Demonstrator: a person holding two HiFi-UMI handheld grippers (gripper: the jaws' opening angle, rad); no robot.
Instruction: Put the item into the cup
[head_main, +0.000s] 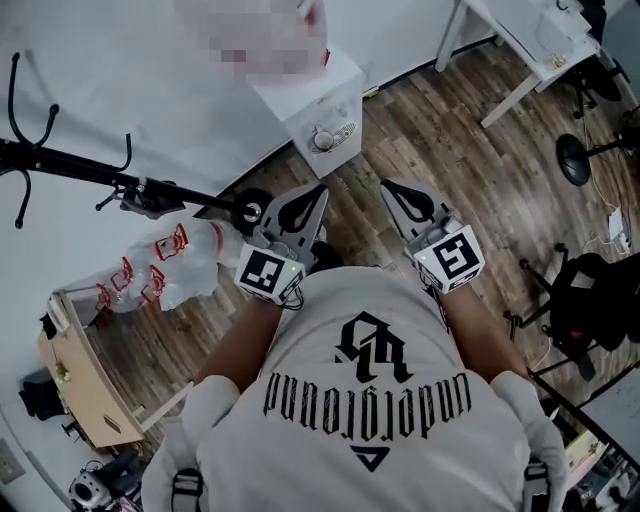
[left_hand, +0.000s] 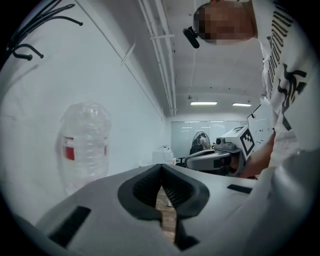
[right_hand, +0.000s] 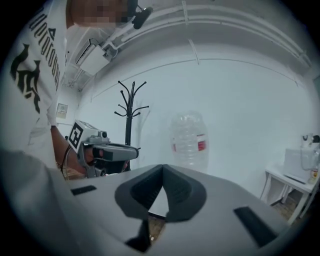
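Grey jaws sat clenched on nothing — left gripper (left_hand: 161, 167) and right gripper (right_hand: 162, 167) alike. No item or cup showed, so handling went unjudged.

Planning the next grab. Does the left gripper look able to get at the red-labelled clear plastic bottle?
Probably not as is: the left gripper is shut and the red-labelled clear plastic bottle sits apart, off to its left. Nothing visibly blocks the way.
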